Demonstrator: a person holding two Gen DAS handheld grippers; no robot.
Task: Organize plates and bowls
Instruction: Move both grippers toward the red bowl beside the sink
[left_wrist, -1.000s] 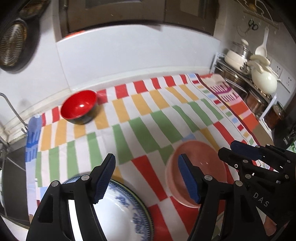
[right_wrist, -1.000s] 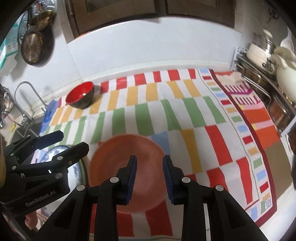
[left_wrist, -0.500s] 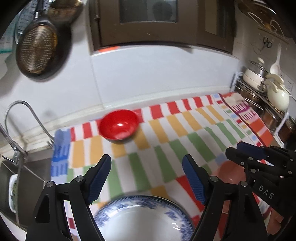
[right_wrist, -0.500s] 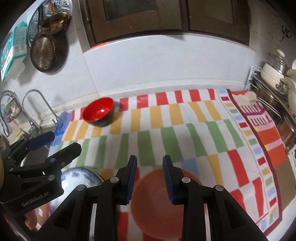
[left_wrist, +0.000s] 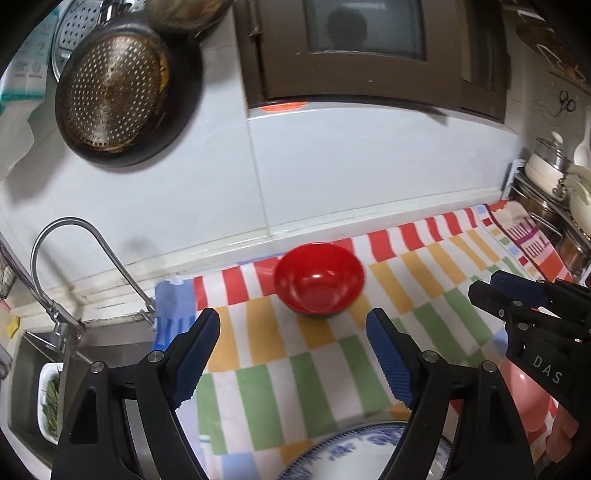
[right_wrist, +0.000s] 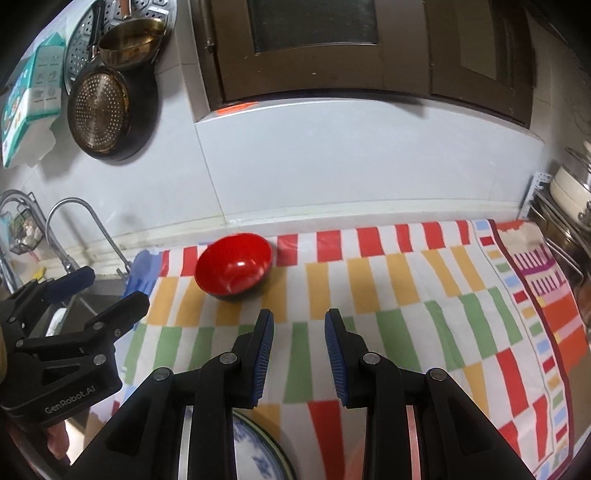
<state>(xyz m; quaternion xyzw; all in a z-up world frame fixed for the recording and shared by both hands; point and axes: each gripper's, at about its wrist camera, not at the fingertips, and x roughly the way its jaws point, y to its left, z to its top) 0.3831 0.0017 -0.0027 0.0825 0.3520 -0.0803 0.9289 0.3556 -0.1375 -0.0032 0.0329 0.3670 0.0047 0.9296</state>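
A red bowl with a dark outside stands upright at the back of the striped cloth, near the wall. My left gripper hovers short of it, open wide, nothing between its blue pads. My right gripper hangs to the right of the left one, its jaws a narrow gap apart and empty. A blue-and-white plate lies below both grippers at the near edge. A pink dish lies to its right, mostly hidden behind the right gripper.
A sink with a curved tap lies left of the cloth. A perforated pan hangs on the wall above. A rack with pots stands at the right end. A dark cabinet is overhead.
Both grippers drew back and tilted upward, so the plate and pink dish slid to the bottom of the views. The red bowl now sits ahead of the left gripper, whose jaws stand wider.
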